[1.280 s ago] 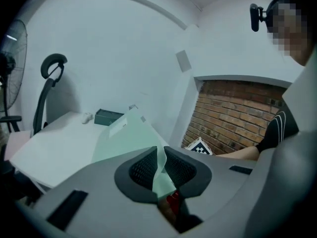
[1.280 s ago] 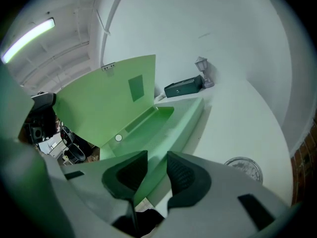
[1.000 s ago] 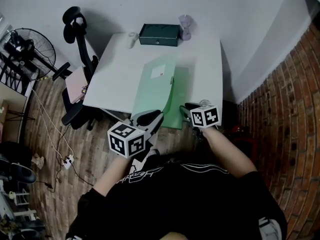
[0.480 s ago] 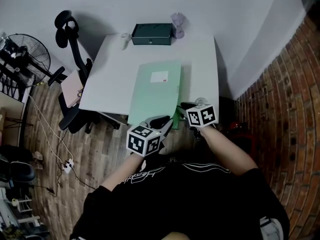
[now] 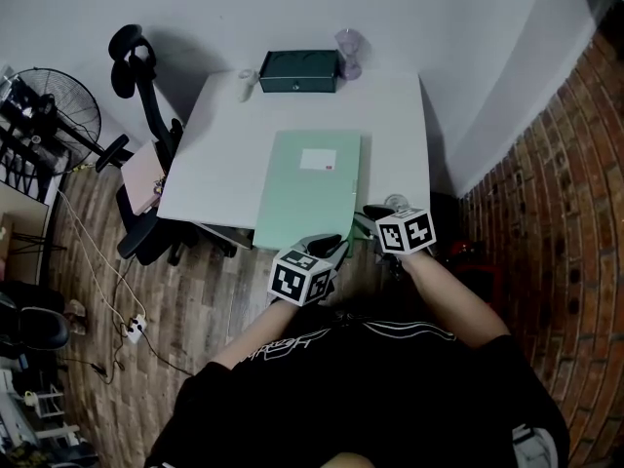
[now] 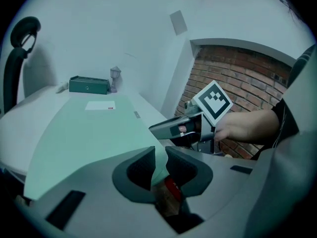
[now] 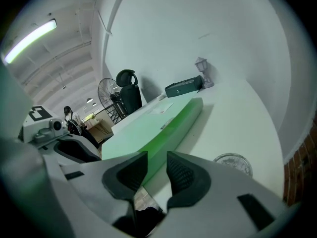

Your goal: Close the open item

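Note:
A light green folder point(image 5: 307, 188) lies flat and closed on the white table point(image 5: 400, 125), a white label on its cover. My left gripper point(image 5: 327, 245) is at the folder's near edge. In the left gripper view the cover's near corner point(image 6: 157, 157) sits between the pads of that gripper point(image 6: 159, 155), touching both. Those jaws have just been opening slightly with the cover still between them. My right gripper point(image 5: 375, 213) hovers at the folder's near right corner, jaws a little apart. In the right gripper view nothing lies between its pads point(image 7: 157, 170); the folder's spine point(image 7: 173, 128) runs ahead.
A dark green box point(image 5: 299, 70) and a small lantern-shaped ornament point(image 5: 349, 54) stand at the table's far edge. A round glass dish point(image 7: 233, 162) lies near the front right corner. An office chair point(image 5: 146, 115) and a fan point(image 5: 49, 105) stand left; a brick wall point(image 5: 546, 213) rises right.
The folder's raised cover has come down flat. My left gripper has sunk and moved right toward the table's front edge with the cover's corner. The right gripper has stayed put.

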{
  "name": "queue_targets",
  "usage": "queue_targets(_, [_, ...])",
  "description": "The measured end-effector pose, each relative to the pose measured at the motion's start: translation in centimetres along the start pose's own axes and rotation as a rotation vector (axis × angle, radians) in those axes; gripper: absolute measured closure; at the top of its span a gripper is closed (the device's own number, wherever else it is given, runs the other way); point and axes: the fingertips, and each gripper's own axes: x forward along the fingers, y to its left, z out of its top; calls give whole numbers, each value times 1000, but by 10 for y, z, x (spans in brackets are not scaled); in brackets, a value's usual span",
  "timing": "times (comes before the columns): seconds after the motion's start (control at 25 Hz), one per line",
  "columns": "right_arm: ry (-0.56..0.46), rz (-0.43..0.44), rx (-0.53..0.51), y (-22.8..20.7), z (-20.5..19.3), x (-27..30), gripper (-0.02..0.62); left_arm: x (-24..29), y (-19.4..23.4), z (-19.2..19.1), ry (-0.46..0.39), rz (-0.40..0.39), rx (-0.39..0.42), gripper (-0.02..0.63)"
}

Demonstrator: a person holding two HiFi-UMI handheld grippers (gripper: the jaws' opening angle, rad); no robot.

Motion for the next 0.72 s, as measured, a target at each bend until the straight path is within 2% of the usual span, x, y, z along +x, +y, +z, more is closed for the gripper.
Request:
queue_targets(0.16, [-45, -28, 19, -13, 4, -19, 479, 9, 0, -10, 57, 13, 46, 518])
queue_targets(0.36, [-93, -24, 47, -16, 9, -37, 479, 19, -2, -17, 139, -1, 110, 503])
queue_targets(0.56, [-144, 26, 104, -2, 15, -56, 479, 20, -8, -22, 185, -41, 161, 471])
queue_targets(0.72, [-180, 85, 62, 22, 27, -73, 469, 18, -14, -21, 186, -70, 159, 444])
